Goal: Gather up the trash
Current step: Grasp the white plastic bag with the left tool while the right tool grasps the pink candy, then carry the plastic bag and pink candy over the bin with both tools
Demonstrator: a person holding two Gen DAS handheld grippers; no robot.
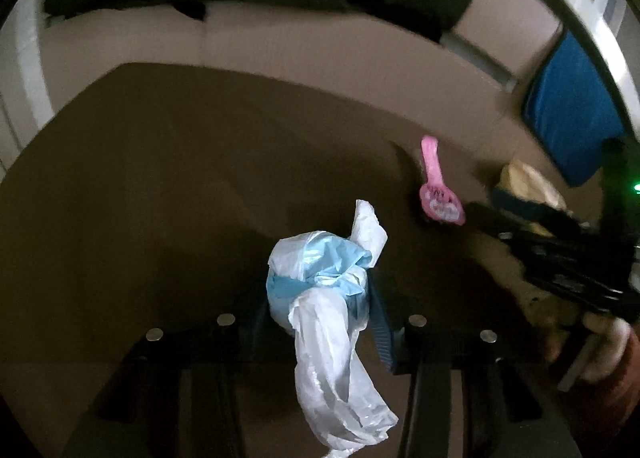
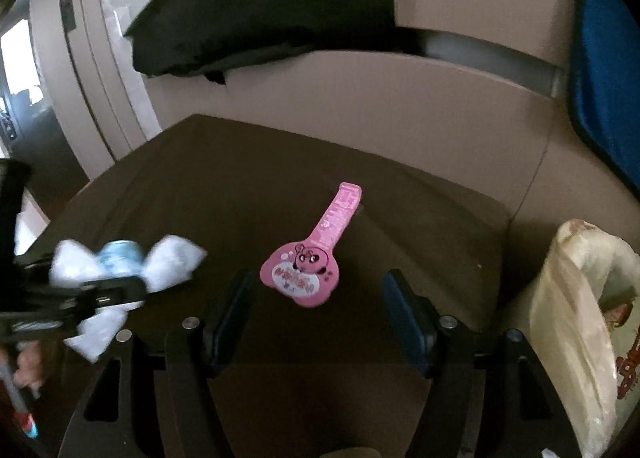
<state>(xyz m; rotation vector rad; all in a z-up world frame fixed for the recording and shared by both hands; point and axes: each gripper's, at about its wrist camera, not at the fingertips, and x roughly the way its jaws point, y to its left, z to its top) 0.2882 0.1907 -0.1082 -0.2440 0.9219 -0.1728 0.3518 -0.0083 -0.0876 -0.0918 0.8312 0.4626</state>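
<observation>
Right gripper (image 2: 316, 322): its jaws stand wide apart and nothing is between them; it points down at the dark tabletop (image 2: 192, 178).
Pink wrapper (image 2: 310, 258): a flat piece of trash with a round head and a long strip; it lies on the tabletop just ahead of the right gripper, about midway between the two blue pads.
Long axis: the strip runs away from the right gripper and leans a little to the right in the right wrist view; the round head is the nearer end.
Left gripper (image 1: 316, 310): it is closed on a crumpled white and blue plastic bundle (image 1: 324, 278), which hangs out above and below the pads.
Nearer hand: the right one. In the left wrist view the wrapper lies well to the right of the left gripper, and that gripper is already full.
Trash bag (image 2: 576, 322): a pale bag with an open mouth stands at the right edge of the tabletop, beside the right gripper.
Coming move, as I judge: the right gripper goes forward and down, and closes across the round head.
</observation>
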